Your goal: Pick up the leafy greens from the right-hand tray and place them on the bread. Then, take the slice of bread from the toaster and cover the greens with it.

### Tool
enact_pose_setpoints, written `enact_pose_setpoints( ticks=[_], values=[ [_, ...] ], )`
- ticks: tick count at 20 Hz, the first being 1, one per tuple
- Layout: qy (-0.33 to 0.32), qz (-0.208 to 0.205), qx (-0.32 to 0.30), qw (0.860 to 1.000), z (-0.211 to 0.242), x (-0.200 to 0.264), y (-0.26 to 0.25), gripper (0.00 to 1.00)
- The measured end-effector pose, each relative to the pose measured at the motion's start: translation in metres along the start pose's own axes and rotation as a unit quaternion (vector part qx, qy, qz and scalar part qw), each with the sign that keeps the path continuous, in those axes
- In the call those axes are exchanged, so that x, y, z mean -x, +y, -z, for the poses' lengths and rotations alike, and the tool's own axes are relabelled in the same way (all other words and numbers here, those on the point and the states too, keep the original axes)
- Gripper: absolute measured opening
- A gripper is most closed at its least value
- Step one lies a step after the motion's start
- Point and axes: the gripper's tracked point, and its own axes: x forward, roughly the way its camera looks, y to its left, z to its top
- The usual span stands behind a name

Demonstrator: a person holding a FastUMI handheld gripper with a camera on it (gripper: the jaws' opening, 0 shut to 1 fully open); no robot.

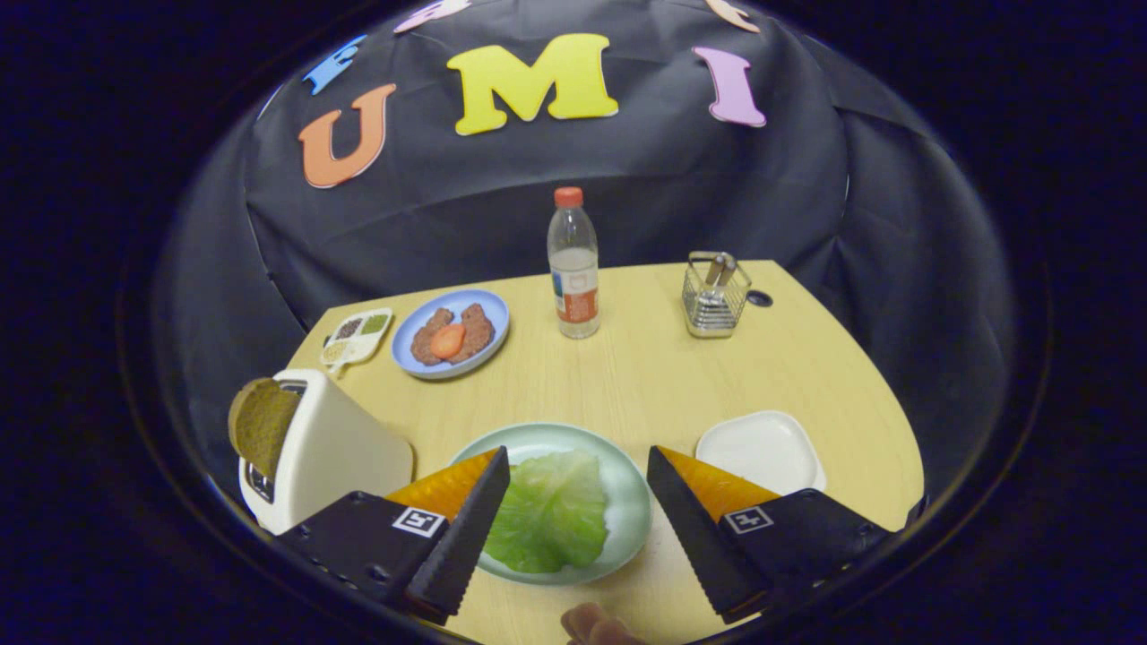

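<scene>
A light green lettuce leaf (551, 511) lies on a pale green round plate (627, 502), between my two fingers. Whatever sits under the leaf is hidden by it. My gripper (578, 454) is open, with its fingers spread wide on either side of the leaf and touching neither the leaf nor each other. A white toaster (336, 448) stands just left of the left finger, and a brown bread slice (262, 423) sticks out of its slot. Beyond the right finger lies a white square tray (762, 451) with a plain white surface.
Farther back on the wooden table (645, 376) are a blue plate (408, 333) with brown patties and a tomato slice, a small seasoning tray (357, 338), a red-capped water bottle (573, 264) and a wire basket (714, 296). A hand (593, 625) shows below the fingers.
</scene>
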Motion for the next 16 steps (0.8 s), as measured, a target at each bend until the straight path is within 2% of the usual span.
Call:
enact_pose_setpoints(
  ticks=[4, 9, 12, 16],
  values=[
    [-0.05, -0.023, 0.028, 0.998, -0.022, 0.038, 0.039, 0.96],
    [-0.063, -0.072, 0.046, 0.994, -0.028, 0.07, 0.104, 0.96],
    [-0.055, -0.102, 0.058, 0.992, -0.024, 0.076, 0.147, 0.96],
    [-0.029, -0.121, 0.065, 0.99, -0.01, 0.071, 0.192, 0.96]
  ],
)
